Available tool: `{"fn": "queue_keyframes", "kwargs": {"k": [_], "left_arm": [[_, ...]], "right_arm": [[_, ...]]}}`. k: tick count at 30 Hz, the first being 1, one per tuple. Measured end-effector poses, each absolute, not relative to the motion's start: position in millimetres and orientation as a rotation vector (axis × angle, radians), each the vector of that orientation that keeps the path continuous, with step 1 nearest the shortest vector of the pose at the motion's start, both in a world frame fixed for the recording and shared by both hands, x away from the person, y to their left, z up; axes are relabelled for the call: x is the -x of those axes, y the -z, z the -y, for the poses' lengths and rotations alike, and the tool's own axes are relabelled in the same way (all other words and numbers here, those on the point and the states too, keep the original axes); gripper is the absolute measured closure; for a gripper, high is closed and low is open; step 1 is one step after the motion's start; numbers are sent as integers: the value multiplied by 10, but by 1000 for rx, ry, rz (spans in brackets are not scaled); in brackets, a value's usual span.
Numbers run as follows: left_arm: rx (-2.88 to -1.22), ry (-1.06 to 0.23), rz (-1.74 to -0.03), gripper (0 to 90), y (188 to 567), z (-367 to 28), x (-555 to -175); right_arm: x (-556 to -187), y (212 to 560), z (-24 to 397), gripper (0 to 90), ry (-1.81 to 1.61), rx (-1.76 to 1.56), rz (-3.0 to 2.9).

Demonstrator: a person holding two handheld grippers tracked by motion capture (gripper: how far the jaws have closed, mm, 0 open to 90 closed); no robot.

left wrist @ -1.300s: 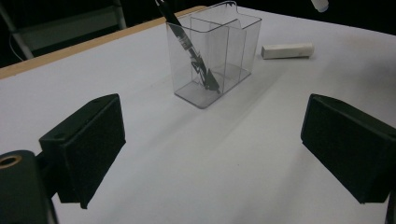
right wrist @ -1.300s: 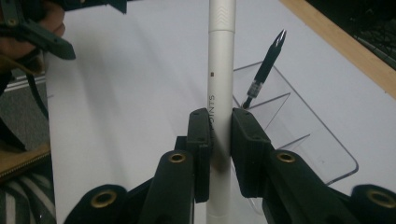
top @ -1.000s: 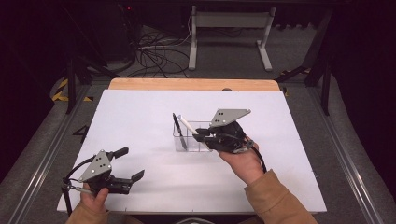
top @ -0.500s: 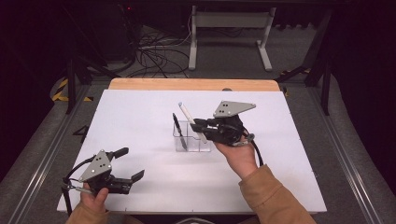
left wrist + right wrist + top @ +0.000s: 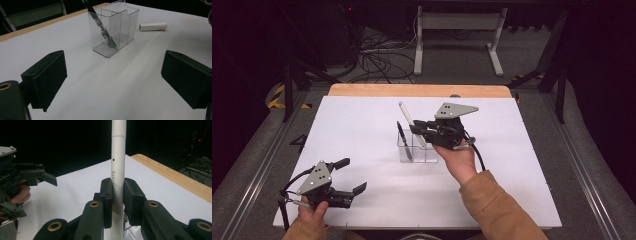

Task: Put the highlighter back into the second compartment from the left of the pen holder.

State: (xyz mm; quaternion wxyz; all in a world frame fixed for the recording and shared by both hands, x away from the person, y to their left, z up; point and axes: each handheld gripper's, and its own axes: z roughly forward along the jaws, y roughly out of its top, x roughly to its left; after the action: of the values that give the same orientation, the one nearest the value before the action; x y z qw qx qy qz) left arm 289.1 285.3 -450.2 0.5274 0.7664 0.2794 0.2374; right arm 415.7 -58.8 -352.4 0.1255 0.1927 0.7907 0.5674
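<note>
Since the white pen [image 5: 118, 170] looks light, stiff and slick, the right gripper [image 5: 424, 129] jaws clamp mid-barrel over the clear organizer [image 5: 418, 150] on the desk [image 5: 362, 125]; left gripper [image 5: 353, 176] jaws stand apart.

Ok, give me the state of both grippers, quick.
Left gripper: open, holding nothing, low over the table.
Right gripper: closed on the white pen, above the clear holder.

The right gripper [image 5: 419, 131] holds a white pen [image 5: 411, 124] clamped between its fingers, tilted, the lower end over the clear holder [image 5: 417, 150]. A black pen [image 5: 404, 141] leans inside, left of the fingers. The left gripper [image 5: 354, 176] rests with jaws apart, near the table [image 5: 362, 120] edge.
</note>
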Motion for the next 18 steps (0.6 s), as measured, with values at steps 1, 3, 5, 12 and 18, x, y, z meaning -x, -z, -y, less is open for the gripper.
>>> {"fn": "queue_keyframes", "kwargs": {"k": [1, 3, 5, 12, 18], "left_arm": [[-1832, -567, -668, 70, 4502, -2854, -2892], [-1830, -566, -668, 70, 4502, -2855, -2892], [-1831, -566, -668, 70, 4503, -2855, -2893], [-1829, -562, -670, 70, 4504, -2859, -2895], [-1819, -550, -678, 70, 4510, -2851, -2896]], "right_arm": [[-4168, 3533, 576, 780, -1652, -564, -2296], [-4198, 3550, 557, 780, -1655, -568, -2285], [-4228, 3567, 542, 780, -1655, -579, -2271], [-4337, 3622, 513, 780, -1654, -614, -2228], [-4417, 3669, 514, 780, -1636, -666, -2208]]}}
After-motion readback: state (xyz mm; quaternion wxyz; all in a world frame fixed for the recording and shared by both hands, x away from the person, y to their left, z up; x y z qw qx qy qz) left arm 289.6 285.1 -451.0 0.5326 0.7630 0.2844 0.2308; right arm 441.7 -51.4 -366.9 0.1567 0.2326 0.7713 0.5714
